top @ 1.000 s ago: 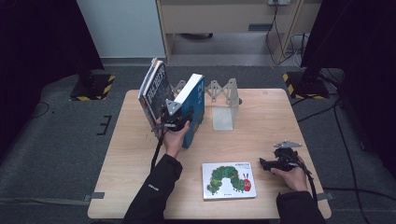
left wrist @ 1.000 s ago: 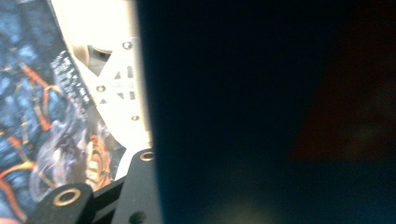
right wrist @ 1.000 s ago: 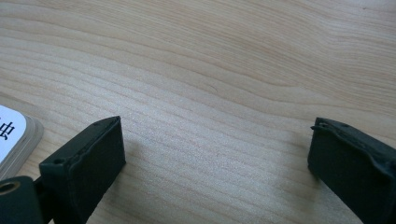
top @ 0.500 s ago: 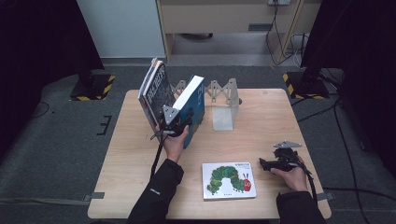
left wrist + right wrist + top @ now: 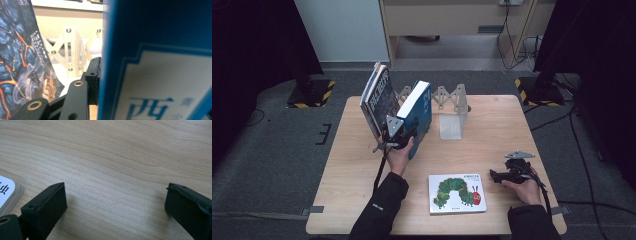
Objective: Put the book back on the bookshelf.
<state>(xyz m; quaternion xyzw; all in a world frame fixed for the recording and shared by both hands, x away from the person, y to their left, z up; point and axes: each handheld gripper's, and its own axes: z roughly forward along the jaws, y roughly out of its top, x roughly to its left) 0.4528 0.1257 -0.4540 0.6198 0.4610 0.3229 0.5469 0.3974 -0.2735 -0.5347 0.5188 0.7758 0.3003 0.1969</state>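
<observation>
— Blue book (image 5: 418,116), standing tilted at the frame's middle, just left of the white accordion rack (image 5: 447,100). Gripped?

— Clamped by the left tongs (image 5: 398,134), closed on its lower edge. From the left gripper view, one black jaw pressed flat against the blue cover (image 5: 155,60); the other jaw hidden behind the book.

— To its left?

— A dark-covered book (image 5: 376,97) with orange veining, leaning away toward the upper left, its top apart from the blue one. Seen again at the left edge of the left gripper view (image 5: 22,65), with rack slats (image 5: 72,53) between the two.

— Lower down?

— A caterpillar picture book (image 5: 457,193) lying flat near the bottom centre of the worktop (image 5: 492,135), well apart from the standing books.

— And the other side?

— Right tongs (image 5: 495,175) at lower right, held low over bare wood just right of the picture book. Spread wide with nothing between them (image 5: 115,202); a white book corner (image 5: 8,191) just beside the left jaw.
</observation>
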